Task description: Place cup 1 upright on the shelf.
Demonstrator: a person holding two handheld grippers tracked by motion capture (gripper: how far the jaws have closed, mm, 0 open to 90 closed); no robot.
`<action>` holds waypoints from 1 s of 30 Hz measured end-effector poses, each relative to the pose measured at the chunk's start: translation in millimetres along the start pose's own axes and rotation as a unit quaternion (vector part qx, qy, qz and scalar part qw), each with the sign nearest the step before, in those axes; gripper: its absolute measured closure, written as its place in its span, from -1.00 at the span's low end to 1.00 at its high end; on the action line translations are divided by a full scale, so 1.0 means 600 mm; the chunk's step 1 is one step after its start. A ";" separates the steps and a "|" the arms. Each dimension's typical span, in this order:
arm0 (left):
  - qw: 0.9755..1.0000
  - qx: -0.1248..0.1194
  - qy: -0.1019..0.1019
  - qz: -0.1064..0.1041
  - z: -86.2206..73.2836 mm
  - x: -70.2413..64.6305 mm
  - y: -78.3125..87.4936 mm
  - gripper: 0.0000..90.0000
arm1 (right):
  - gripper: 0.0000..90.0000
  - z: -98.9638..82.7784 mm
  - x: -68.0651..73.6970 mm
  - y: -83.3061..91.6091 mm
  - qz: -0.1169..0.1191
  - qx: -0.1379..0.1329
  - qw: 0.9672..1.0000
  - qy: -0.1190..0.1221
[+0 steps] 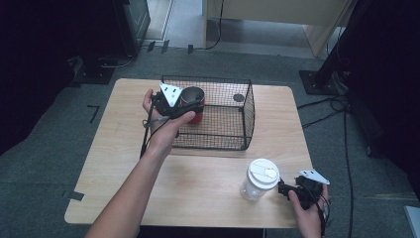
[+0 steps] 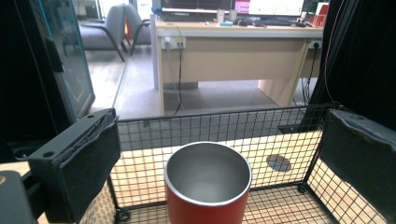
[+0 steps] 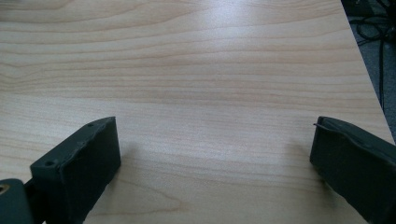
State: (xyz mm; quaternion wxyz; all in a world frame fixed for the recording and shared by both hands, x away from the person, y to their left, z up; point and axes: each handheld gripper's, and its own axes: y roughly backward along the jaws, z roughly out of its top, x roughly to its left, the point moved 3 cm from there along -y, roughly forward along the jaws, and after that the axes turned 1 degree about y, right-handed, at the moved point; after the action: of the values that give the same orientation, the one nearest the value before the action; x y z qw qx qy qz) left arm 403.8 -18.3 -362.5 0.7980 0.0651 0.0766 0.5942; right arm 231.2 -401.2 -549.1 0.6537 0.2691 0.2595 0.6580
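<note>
Red cup (image 2: 208, 186) stands in the wire basket (image 2: 289, 140), between the released left gripper's (image 2: 219, 163) jaws.

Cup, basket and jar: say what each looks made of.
Cup: likely metal, with a dull silvery inside and matte red outer coat. Basket: thin black wire mesh, probably coated steel, with open grid walls. Jar: clear body, probably plastic though possibly glass, and a white lid that looks plastic.
</note>
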 end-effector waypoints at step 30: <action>1.000 0.007 -0.002 -0.025 -0.092 0.072 0.185 -1.00 | -0.97 0.000 0.001 0.000 -0.002 0.000 1.000 -0.002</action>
State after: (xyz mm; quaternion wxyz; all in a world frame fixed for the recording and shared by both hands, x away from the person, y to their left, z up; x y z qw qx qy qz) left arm 300.7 55.5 -396.7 0.8124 0.0699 0.0802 0.5733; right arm 231.5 -400.3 -549.1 0.6556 0.2697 0.2591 0.6560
